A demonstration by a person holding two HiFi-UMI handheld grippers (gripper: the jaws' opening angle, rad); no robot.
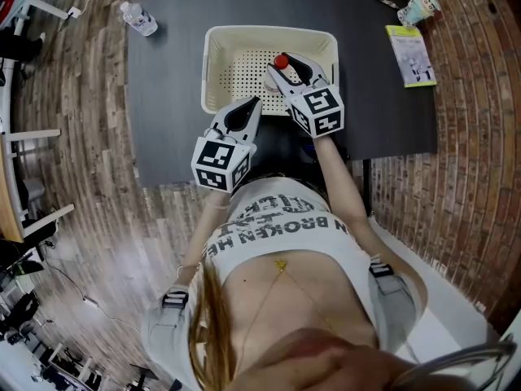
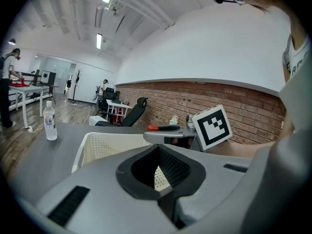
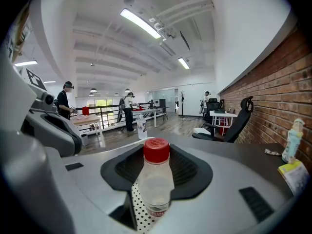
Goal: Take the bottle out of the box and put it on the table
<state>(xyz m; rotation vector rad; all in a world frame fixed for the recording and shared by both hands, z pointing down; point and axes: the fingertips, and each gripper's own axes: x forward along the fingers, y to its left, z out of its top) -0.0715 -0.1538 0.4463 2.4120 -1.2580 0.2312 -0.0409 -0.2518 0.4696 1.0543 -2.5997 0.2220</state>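
A clear bottle with a red cap (image 3: 156,179) stands upright between the pads of my right gripper (image 3: 157,191), which is shut on its lower body. In the head view that gripper (image 1: 286,70) hovers inside the white perforated basket (image 1: 213,63), and the bottle's red cap (image 1: 281,61) shows between its fingers. My left gripper (image 1: 248,108) rests just outside the basket's near left corner, shut and empty. In the left gripper view, the basket wall (image 2: 97,147) lies beyond the left gripper (image 2: 161,167), and the right gripper (image 2: 168,133) reaches in from the right.
The basket sits on a dark table (image 1: 171,96). A second water bottle (image 1: 138,18) stands at the table's far left. A yellow-green booklet (image 1: 411,54) and a small cup (image 1: 419,9) lie at the far right. A brick wall runs along the right side.
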